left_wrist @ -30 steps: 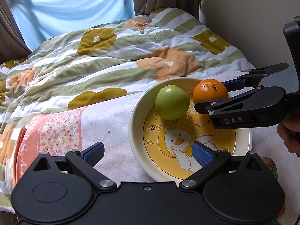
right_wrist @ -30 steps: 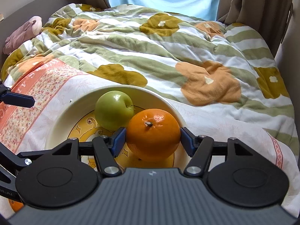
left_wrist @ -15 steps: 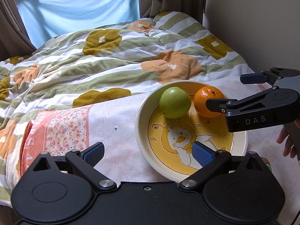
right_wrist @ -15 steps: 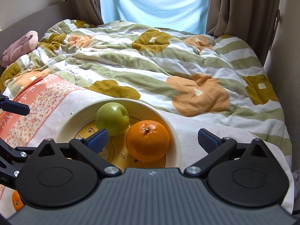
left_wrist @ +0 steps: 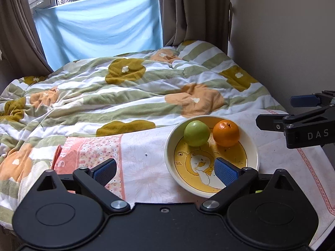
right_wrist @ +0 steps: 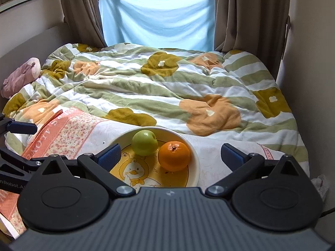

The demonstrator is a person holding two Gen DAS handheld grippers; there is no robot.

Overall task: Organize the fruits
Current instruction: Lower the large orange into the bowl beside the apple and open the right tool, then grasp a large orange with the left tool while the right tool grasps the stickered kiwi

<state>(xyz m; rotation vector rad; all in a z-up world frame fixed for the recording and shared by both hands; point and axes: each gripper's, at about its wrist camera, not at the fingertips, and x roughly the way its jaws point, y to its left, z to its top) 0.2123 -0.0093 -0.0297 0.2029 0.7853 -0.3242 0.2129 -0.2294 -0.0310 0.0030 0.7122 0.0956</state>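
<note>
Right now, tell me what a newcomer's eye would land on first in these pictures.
First, the bright orange and the green apple, side by side in the yellow duck bowl on the near end of the bed. Next, the flowered striped quilt spread across the bed, and the blue cloth over the window behind. Both tongs, left and right, hang open, holding nothing.
</note>
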